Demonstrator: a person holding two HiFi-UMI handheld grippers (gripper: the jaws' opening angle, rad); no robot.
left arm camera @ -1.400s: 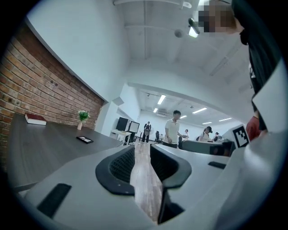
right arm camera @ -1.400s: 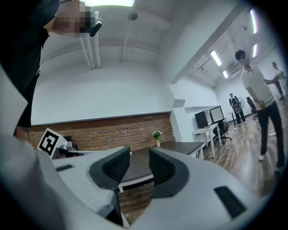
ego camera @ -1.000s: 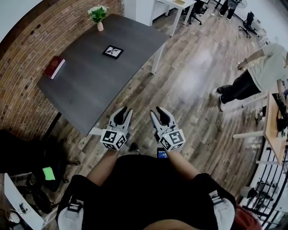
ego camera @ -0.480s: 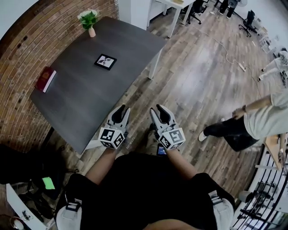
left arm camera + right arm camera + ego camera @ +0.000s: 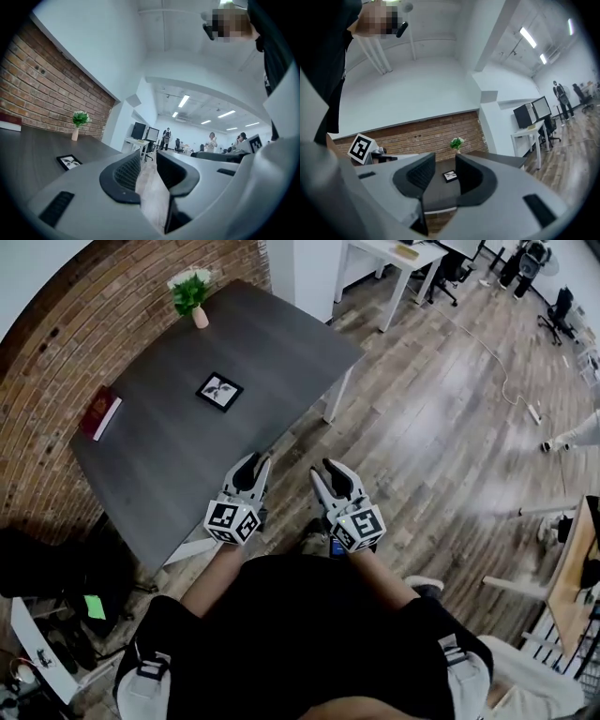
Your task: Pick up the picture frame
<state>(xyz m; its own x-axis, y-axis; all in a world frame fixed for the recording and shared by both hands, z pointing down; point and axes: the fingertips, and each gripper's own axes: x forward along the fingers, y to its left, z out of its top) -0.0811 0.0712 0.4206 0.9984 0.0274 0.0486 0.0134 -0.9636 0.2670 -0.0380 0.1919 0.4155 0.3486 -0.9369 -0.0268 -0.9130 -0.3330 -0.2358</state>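
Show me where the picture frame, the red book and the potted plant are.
picture frame (image 5: 219, 391), head view, centre of its picture.
red book (image 5: 100, 412), head view, middle of cover.
potted plant (image 5: 190, 292), head view, green leaves.

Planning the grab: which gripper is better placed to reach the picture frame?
Probably left. The left gripper is nearer the picture frame, by the table edge; the right gripper hangs over floor. Both jaws stand apart, empty.

Matt dark table (image 5: 272, 343); rough brick wall (image 5: 56, 352); glossy wood floor (image 5: 441, 427).
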